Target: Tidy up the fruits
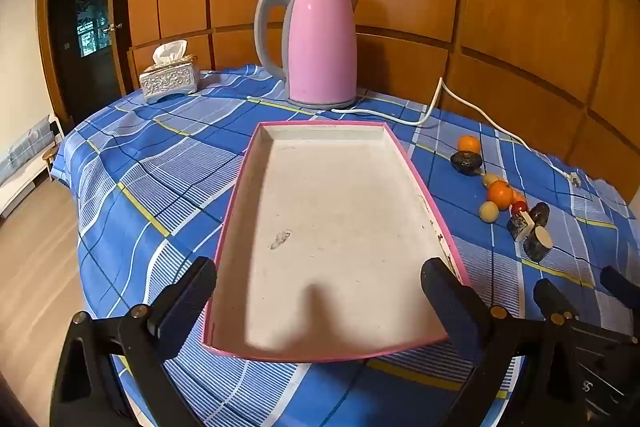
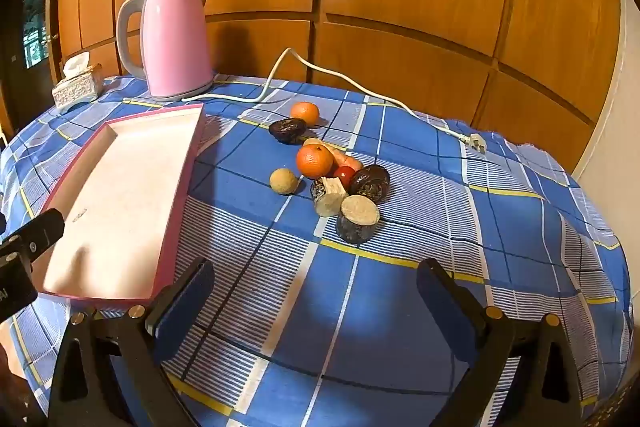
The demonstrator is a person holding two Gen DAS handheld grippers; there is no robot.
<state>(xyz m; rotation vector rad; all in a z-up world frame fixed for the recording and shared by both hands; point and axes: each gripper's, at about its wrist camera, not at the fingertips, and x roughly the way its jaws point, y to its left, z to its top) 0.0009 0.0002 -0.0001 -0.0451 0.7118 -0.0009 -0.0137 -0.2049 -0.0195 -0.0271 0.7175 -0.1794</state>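
Plainly, nothing had been gathered: the pink tray (image 1: 340,227) lay bare in the middle of the left view, while the fruit (image 2: 320,167) sat heaped on the checked desk (image 2: 400,307) at the centre of the right view, just beside the tray's right wall. Both the left tool (image 1: 320,299) and the right tool (image 2: 316,295) stood wide, holding nothing. The round orange (image 2: 314,160) and pale ball (image 2: 283,181) would likely roll if nudged, and a careless reach into the touching pile could scatter pieces toward the kettle cord (image 2: 360,87).
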